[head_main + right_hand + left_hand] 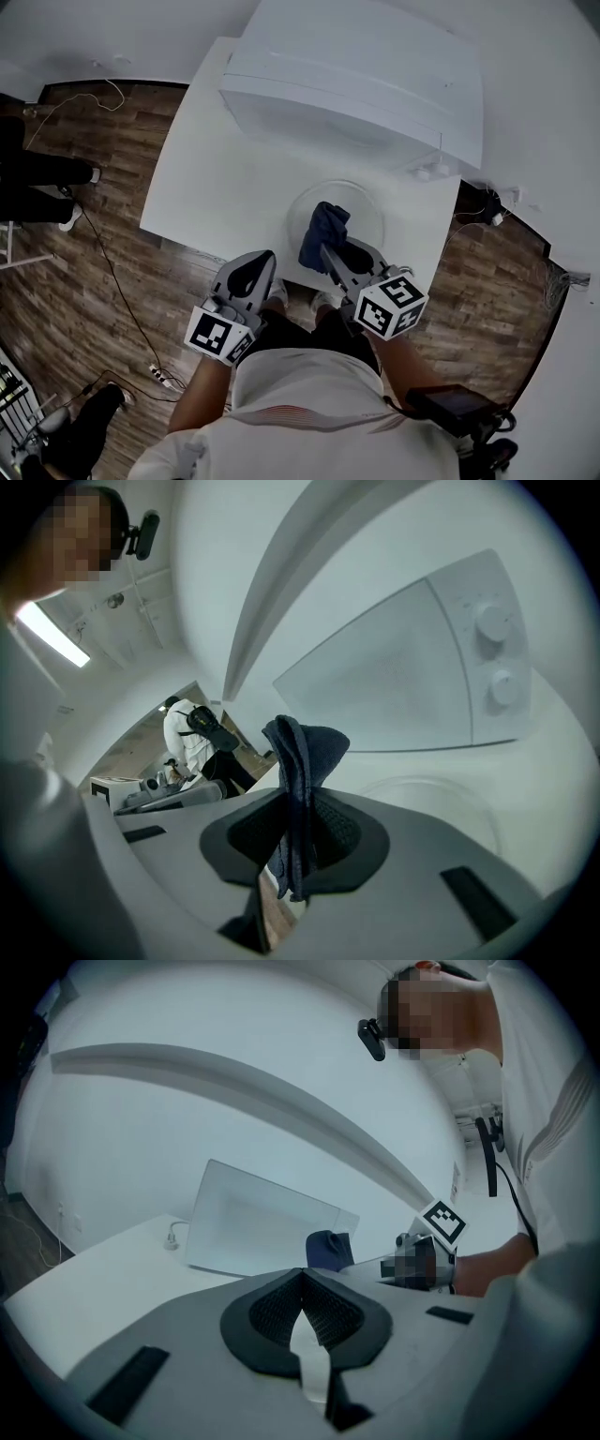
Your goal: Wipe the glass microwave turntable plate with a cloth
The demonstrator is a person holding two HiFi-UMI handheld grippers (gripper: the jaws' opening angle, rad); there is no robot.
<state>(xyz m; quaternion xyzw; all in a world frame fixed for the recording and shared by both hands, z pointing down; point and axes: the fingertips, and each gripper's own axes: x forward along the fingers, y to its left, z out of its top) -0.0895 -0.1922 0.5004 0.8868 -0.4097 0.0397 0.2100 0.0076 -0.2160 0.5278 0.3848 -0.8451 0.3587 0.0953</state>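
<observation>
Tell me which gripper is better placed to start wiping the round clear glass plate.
Right. The right gripper is shut on the dark blue cloth, over the round clear glass plate. The left gripper is shut, empty, and beside the plate near the white table's edge.

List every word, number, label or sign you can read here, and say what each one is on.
No readable text in any view.
Left cube and right cube: black-and-white square patterns only, no letters or numbers.
Microwave knobs: any marks around them are too blurred to read.
Cloth: no tag or print shows.
</observation>
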